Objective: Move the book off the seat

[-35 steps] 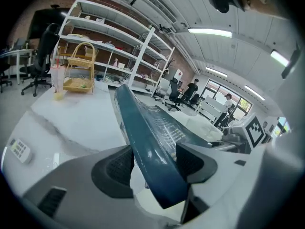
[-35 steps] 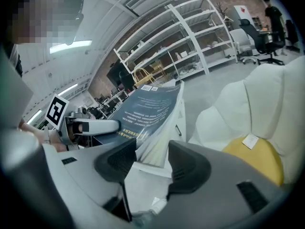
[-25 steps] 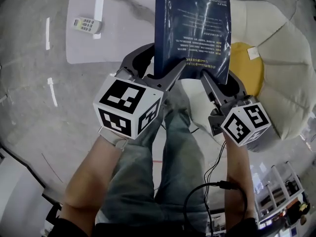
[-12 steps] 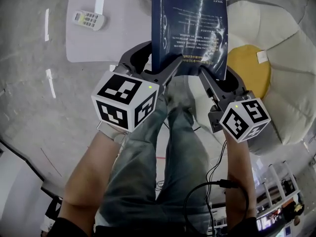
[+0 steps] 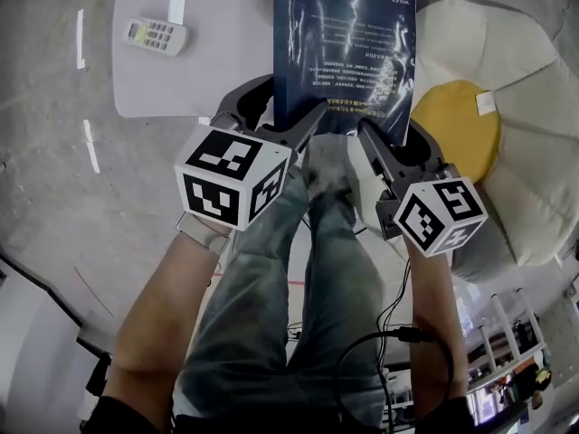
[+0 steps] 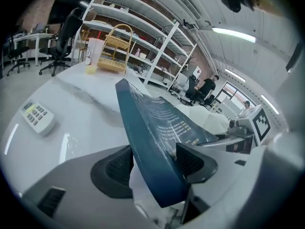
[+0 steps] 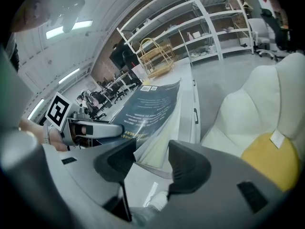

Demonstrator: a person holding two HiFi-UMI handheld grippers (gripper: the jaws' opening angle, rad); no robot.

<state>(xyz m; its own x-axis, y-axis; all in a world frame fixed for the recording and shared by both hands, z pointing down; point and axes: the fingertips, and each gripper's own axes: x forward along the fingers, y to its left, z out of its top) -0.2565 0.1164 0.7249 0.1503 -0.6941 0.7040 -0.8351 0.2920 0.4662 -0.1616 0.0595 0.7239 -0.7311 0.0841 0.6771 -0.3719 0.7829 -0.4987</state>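
A dark blue book (image 5: pixel 344 52) hangs in the air, back cover up, held by its two near corners. My left gripper (image 5: pixel 282 121) is shut on the spine-side corner; the left gripper view shows the book (image 6: pixel 157 142) pinched between both pads. My right gripper (image 5: pixel 401 143) is shut on the page-side corner, and in the right gripper view the book (image 7: pixel 143 109) has its page edges between the jaws. The cream padded seat (image 5: pixel 507 70) with a yellow cushion (image 5: pixel 457 125) lies to the right, and the book's right edge overlaps it in the head view.
A white marble table (image 5: pixel 154 89) at the left carries a small keypad remote (image 5: pixel 156 36). Farther back on it stand a wire basket (image 6: pixel 114 49) and a cup (image 6: pixel 94 55). The person's jeans-clad legs (image 5: pixel 308 278) and a black cable (image 5: pixel 389 342) are below the grippers.
Both grippers and the book have drifted slightly left, away from the seat and toward the table. Both grips stay the same.
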